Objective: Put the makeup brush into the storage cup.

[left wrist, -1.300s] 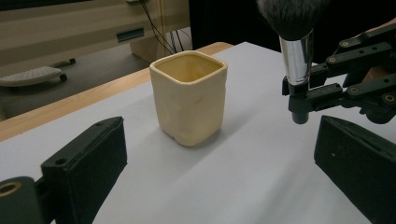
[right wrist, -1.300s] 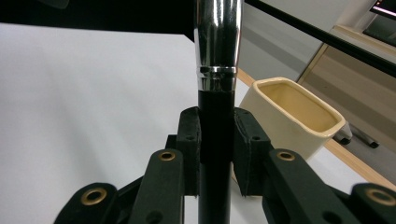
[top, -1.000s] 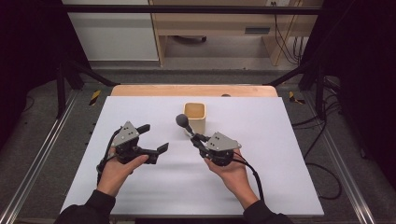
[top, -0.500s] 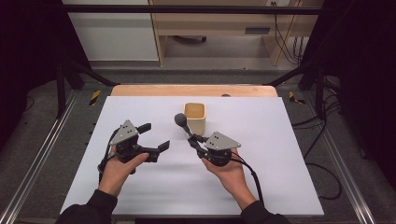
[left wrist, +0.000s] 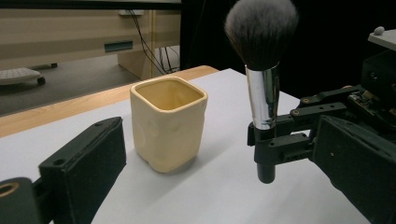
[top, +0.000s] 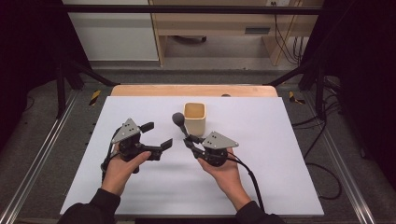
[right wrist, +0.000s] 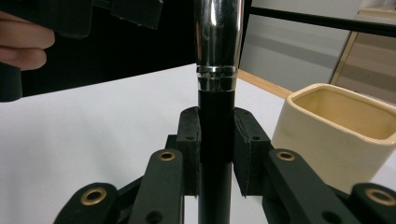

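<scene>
Makeup brush [top: 180,122] with dark bristles, silver ferrule and black handle, upright, clamped at its handle, just beside a cream square cup [top: 194,117] standing open-mouthed on the desk [top: 280,140]

— What's behind the white surface [top: 280,177]?
— I see a grey floor [top: 224,77], a wooden desk [top: 219,23], a white cabinet [top: 112,32], and black curtains [top: 28,56] on both sides.

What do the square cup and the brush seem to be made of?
Cup: probably glazed ceramic; cream, softly glossy, thick uneven walls. Brush: dark soft bristles, likely synthetic or hair; mirror-bright metal ferrule; smooth black handle, plastic or lacquered wood.
</scene>
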`<state>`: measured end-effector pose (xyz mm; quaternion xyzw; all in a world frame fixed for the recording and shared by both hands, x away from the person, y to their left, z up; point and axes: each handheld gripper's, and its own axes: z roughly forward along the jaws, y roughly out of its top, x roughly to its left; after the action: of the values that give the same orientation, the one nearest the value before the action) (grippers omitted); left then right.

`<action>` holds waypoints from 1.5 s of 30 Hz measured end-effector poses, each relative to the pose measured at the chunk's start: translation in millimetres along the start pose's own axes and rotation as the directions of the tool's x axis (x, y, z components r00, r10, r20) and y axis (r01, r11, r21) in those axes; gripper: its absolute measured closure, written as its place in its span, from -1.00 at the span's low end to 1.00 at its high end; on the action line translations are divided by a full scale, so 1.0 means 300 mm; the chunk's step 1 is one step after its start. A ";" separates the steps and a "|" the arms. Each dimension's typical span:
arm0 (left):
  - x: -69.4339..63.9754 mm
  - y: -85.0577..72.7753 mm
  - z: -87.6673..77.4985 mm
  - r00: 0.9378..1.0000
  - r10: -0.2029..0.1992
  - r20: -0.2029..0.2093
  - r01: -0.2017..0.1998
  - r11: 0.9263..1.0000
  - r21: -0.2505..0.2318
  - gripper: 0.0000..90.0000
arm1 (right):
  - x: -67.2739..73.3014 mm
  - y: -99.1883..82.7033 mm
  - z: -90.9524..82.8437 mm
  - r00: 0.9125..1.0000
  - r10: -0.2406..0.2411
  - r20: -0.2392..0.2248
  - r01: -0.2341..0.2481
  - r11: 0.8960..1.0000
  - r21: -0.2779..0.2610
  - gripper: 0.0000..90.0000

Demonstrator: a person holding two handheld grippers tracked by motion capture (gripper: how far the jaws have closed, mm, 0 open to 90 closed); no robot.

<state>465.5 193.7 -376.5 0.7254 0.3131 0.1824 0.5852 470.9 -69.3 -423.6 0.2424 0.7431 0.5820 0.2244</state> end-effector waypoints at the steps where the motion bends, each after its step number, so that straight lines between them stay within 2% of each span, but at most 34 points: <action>1: -0.001 -0.001 0.002 1.000 -0.002 -0.001 0.002 1.000 0.001 -0.95 | 0.000 0.000 0.000 1.000 0.005 -0.002 -0.005 1.000 0.001 0.66; 8: -0.015 0.003 0.017 1.000 -0.021 0.011 0.021 1.000 -0.014 -0.93 | -0.005 0.000 0.000 0.999 0.052 -0.014 -0.052 0.998 -0.020 0.66; 15: -0.029 0.022 0.044 0.996 -0.078 0.034 0.079 0.997 -0.022 -0.80 | 0.000 0.003 0.011 0.995 0.091 -0.031 -0.092 0.995 -0.032 0.66; 19: -0.043 0.029 0.067 0.995 -0.085 0.061 0.086 0.996 -0.007 -0.63 | 0.009 0.005 0.016 0.995 0.095 -0.040 -0.096 0.995 -0.024 0.66; 22: -0.049 0.031 0.076 0.994 -0.092 0.057 0.092 0.996 0.002 -0.49 | 0.014 0.005 0.021 0.994 0.096 -0.048 -0.098 0.995 -0.025 0.66; 24: -0.050 0.031 0.088 0.992 -0.110 0.059 0.109 0.994 0.020 -0.38 | 0.023 0.005 0.025 0.994 0.094 -0.053 -0.095 0.995 -0.019 0.66; 27: -0.050 0.031 0.093 0.990 -0.127 0.060 0.126 0.992 0.020 -0.19 | 0.030 0.007 0.027 0.994 0.092 -0.056 -0.093 0.996 -0.016 0.66; 28: -0.050 0.031 0.096 0.989 -0.130 0.065 0.129 0.991 0.021 -0.19 | 0.033 0.007 0.029 0.994 0.088 -0.061 -0.089 0.996 -0.017 0.65; 29: -0.051 0.030 0.099 0.989 -0.129 0.067 0.128 0.991 0.023 -0.01 | 0.043 0.010 0.032 0.994 0.088 -0.067 -0.089 0.996 -0.012 0.65; 31: -0.049 0.028 0.101 0.990 -0.131 0.058 0.130 0.991 0.032 0.09 | 0.050 0.013 0.034 0.994 0.085 -0.068 -0.086 0.996 -0.010 0.65; 37: -0.040 0.023 0.089 0.986 -0.156 0.063 0.157 0.988 -0.005 0.50 | 0.069 0.016 0.048 0.995 0.063 -0.074 -0.063 0.998 0.000 0.65; 41: -0.037 0.020 0.083 0.984 -0.166 0.070 0.167 0.986 -0.008 0.55 | 0.075 0.018 0.054 0.996 0.056 -0.074 -0.056 0.998 0.006 0.65; 45: -0.038 0.022 0.080 0.985 -0.155 0.074 0.156 0.988 -0.009 0.56 | 0.079 0.023 0.056 0.996 0.054 -0.068 -0.053 0.999 0.009 0.65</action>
<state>473.8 167.7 -375.0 0.7007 0.3458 0.1116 0.6140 463.5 -40.4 -421.9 0.2429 0.7455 0.5933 0.1823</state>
